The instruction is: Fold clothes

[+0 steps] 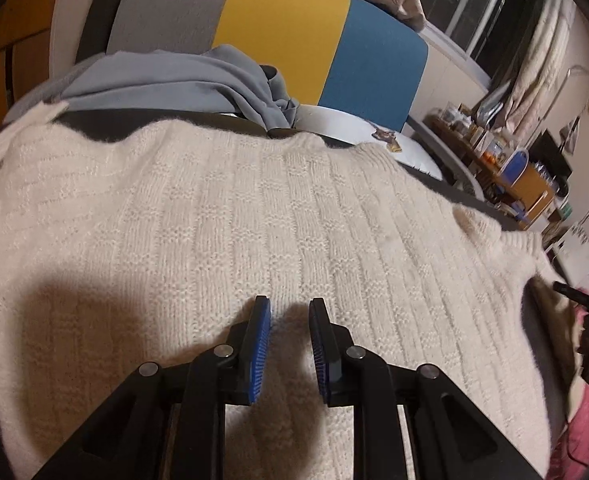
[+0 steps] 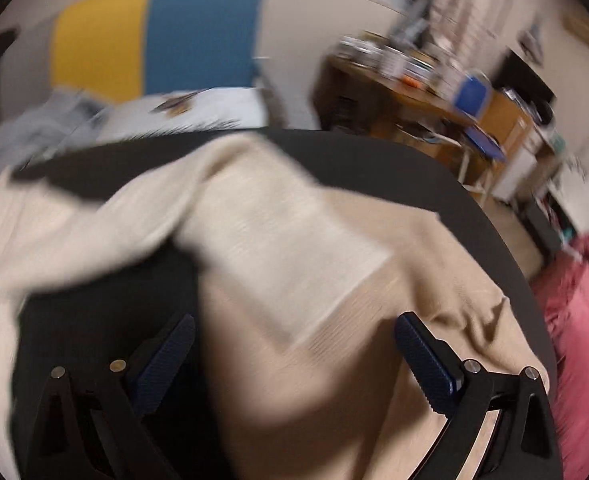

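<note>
In your left wrist view, one cream knitted sweater (image 1: 254,208) lies spread flat over the dark worktop (image 1: 106,126), filling most of the frame, and your left hand-held gripper (image 1: 290,312) hangs just above its ribbed body with the two blue pads a narrow gap apart, pinching nothing. Behind the sweater you have one crumpled grey garment (image 1: 182,84) at the far edge, and beyond it a panel of three colour bands (image 1: 282,28): grey, yellow and blue. A cluttered wooden shelf (image 1: 506,168) stands at the right, and one pink cloth (image 1: 586,420) shows at the lower right edge. In your right wrist view, which is blurred, the same sweater (image 2: 278,248) lies on the dark worktop (image 2: 374,156) with one sleeve reaching toward the far edge and a fold across its middle. Your right hand-held gripper (image 2: 294,332) is spread wide over it, its two blue pads well apart with cream fabric below, gripping nothing. The pink cloth (image 2: 574,304) lies to the right.
</note>
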Tool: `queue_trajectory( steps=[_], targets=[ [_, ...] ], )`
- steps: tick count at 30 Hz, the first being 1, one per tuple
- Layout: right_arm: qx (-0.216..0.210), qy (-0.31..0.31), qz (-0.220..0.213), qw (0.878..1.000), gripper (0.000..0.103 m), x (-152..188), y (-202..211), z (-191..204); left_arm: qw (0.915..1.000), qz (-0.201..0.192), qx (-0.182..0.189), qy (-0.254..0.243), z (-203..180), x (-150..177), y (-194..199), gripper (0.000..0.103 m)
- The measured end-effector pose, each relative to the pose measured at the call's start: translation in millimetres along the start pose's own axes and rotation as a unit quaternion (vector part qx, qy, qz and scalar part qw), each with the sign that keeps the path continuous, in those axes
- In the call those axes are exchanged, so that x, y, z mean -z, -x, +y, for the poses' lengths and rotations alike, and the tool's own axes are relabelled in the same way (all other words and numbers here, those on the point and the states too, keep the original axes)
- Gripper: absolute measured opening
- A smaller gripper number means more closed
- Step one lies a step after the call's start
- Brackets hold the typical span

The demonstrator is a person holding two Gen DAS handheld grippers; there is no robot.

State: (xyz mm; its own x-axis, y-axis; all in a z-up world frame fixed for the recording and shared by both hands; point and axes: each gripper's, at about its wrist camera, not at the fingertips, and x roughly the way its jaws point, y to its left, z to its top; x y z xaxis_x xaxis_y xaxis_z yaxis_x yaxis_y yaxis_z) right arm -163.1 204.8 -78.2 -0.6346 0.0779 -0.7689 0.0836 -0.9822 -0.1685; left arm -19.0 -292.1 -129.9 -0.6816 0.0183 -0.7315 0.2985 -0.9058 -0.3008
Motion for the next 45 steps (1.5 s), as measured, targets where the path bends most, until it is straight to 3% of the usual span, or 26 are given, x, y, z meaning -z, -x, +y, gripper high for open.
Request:
queue_trajectory(
  steps=[4,8,9,10,12,13,17,21,27,30,33,35,37,40,42,45],
  targets=[
    [0.005,-0.016,0.023,1.0,0.102,-20.2,-22.1,-7.9,0.9999,-0.001,0.011,0.011,2.5,0.9,-0.9,0.019],
    [0.006,0.011,0.048,0.999,0.097,-31.8,-43.1,3.1,0.9995,-0.002,0.022,0.023,5.0,1.7,-1.8,0.019],
    [0.003,0.013,0.059,0.998,0.074,-36.7,-50.6,3.4,0.9994,-0.003,0.024,0.026,5.6,1.9,-2.0,0.019],
    [-0.005,0.014,0.064,0.998,0.045,-39.6,-52.1,6.2,0.9992,-0.003,0.027,0.029,6.2,2.2,-2.3,0.019],
    [0.0,0.033,0.057,0.998,0.024,-44.5,-45.1,18.0,0.9989,-0.004,0.032,0.034,7.5,2.6,-2.7,0.019],
    [0.006,0.047,0.054,0.997,0.019,-43.9,-38.3,25.8,0.9987,-0.004,0.036,0.038,8.8,3.0,-2.3,0.019],
    [-0.029,0.052,0.066,0.996,0.018,-34.5,-13.9,38.5,0.9977,-0.006,0.047,0.048,13.5,4.4,-0.3,0.019],
    [-0.091,-0.016,0.077,0.993,0.018,-12.6,11.4,25.5,0.9967,-0.007,0.057,0.057,17.1,4.5,0.3,0.019],
    [-0.174,-0.123,0.08,0.974,0.017,52.7,54.9,-6.1,0.9963,-0.006,0.061,0.06,19.9,2.6,-0.9,0.019],
    [-0.15,-0.148,0.065,0.975,0.017,86.1,81.7,-27.4,0.9971,-0.003,0.055,0.053,17.8,0.9,-0.9,0.019],
    [-0.065,-0.179,0.035,0.981,0.018,92.2,101.9,-69.3,0.9983,0.005,0.044,0.039,12.9,-0.3,0.4,0.019],
    [0.001,-0.205,0.004,0.979,0.031,96.0,122.4,-91.8,0.9989,0.01,0.037,0.029,9.6,-1.1,1.3,0.019],
    [0.013,-0.219,-0.029,0.975,0.054,96.8,143.1,-96.9,0.9995,0.012,0.028,0.012,2.6,-3.7,7.1,0.02],
    [-0.046,-0.177,-0.064,0.981,0.062,86.8,160.7,-62.2,0.9997,0.01,0.019,-0.011,-7.1,-8.2,15.7,0.021],
    [-0.121,-0.132,-0.066,0.982,0.062,77.4,157.7,-13.3,0.9997,0.004,0.017,-0.019,-10.9,-14.8,18.7,0.021],
    [-0.222,-0.064,-0.045,0.972,0.062,59.8,138.5,78.8,0.9996,-0.003,0.012,-0.027,-15.5,-29.4,19.7,0.021]
  ],
)
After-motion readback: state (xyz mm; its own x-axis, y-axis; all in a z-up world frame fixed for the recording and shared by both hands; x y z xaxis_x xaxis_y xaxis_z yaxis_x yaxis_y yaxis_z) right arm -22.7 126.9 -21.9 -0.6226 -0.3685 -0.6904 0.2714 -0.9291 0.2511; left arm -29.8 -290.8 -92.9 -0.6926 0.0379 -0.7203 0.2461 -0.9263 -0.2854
